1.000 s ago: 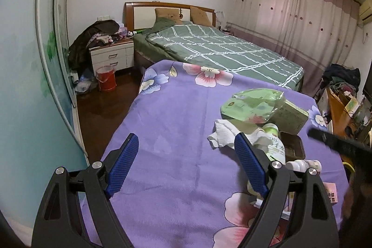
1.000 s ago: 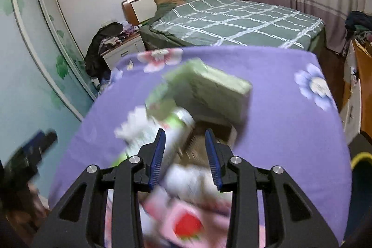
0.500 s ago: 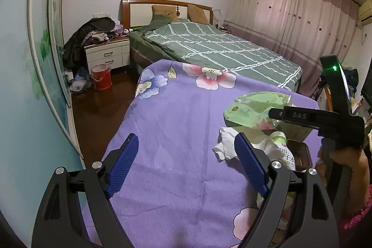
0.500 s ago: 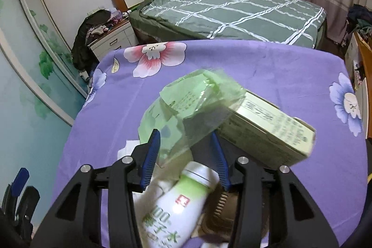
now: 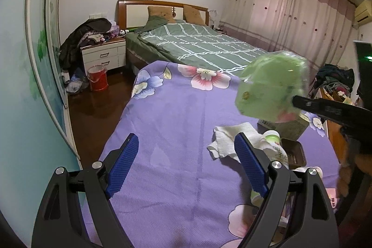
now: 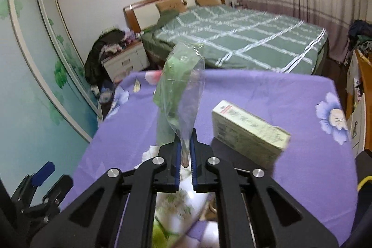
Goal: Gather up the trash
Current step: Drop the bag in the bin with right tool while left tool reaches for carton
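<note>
Bedroom walls and pink curtains [image 5: 290, 15] frame the left wrist view, with a bed under a green checked cover [image 5: 204, 50] at 12 o'clock and a white nightstand [image 5: 102, 56] heaped with clothes at 10 o'clock. Nearer, a table under a purple floral cloth [image 5: 176, 143] fills the middle of both views. On the floor beside the nightstand stands a red bucket [image 5: 97, 79].

At 3 o'clock of the left wrist view the trash lies on the cloth: a pale green carton [image 6: 251, 131], lying on its side; a white tissue [image 5: 230, 138], crumpled, just left of a green-and-white bottle [image 5: 275, 148]; and a dark flat container [image 5: 294, 151] behind the bottle.

A green plastic wrapper [image 6: 180, 94] is lifted clear of the cloth, above the pile. The right gripper [image 6: 184, 150] has its blue pads pressed together on the wrapper's lower edge, so the wrapper stands up from the jaws toward 12 o'clock in the right wrist view and looks blurred in the left one.

The left gripper [image 5: 186, 162] hangs over bare purple cloth at 6 o'clock, its jaws spread wide with nothing between them; its right finger [image 5: 250, 169] overlaps the tissue in the picture.
</note>
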The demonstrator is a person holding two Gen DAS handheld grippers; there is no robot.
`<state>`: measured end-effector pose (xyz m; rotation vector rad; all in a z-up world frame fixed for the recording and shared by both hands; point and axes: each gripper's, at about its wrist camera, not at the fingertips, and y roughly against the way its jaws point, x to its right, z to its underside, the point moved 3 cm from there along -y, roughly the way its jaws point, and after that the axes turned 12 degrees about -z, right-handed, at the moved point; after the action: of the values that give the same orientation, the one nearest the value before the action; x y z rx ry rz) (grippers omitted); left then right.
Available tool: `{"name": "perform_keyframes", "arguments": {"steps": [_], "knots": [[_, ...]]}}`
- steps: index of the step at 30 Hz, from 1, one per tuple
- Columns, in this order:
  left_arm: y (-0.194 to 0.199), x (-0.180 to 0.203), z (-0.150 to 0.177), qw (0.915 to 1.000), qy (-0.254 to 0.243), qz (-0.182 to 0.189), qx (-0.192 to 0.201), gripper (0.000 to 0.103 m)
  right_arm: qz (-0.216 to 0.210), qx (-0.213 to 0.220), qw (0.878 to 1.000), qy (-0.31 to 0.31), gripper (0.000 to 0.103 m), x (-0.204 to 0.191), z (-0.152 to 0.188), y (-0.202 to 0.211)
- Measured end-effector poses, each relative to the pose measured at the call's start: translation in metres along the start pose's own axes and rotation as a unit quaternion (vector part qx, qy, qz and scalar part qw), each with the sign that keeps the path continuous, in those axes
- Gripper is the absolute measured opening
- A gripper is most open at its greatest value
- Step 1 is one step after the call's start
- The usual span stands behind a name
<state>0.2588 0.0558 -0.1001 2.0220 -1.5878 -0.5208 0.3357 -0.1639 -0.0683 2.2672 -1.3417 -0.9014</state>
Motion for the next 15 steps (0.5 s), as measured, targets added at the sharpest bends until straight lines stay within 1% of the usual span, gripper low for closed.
{"name": "perform_keyframes", "arguments": {"steps": [4, 6, 11, 14, 15], "knots": [[0.012, 0.006, 0.003, 0.9999, -0.007, 0.008, 0.006, 0.083, 0.011, 0.036, 0.999, -0.004, 0.007, 0.011, 0.011, 0.050], [0.017, 0.013, 0.006, 0.9998, -0.013, 0.012, 0.008, 0.083, 0.019, 0.044, 0.999, -0.011, 0.007, 0.021, 0.017, 0.069], [0.026, 0.027, 0.012, 0.9995, -0.023, 0.021, 0.008, 0.084, 0.066, 0.072, 0.994, -0.042, 0.007, 0.065, 0.045, 0.130], [0.031, 0.036, 0.017, 0.9992, -0.028, 0.025, 0.008, 0.084, 0.108, 0.084, 0.988, -0.068, 0.007, 0.101, 0.067, 0.166], [0.033, 0.040, 0.019, 0.9991, -0.030, 0.027, 0.008, 0.084, 0.116, 0.086, 0.987, -0.075, 0.007, 0.109, 0.071, 0.173]]}}
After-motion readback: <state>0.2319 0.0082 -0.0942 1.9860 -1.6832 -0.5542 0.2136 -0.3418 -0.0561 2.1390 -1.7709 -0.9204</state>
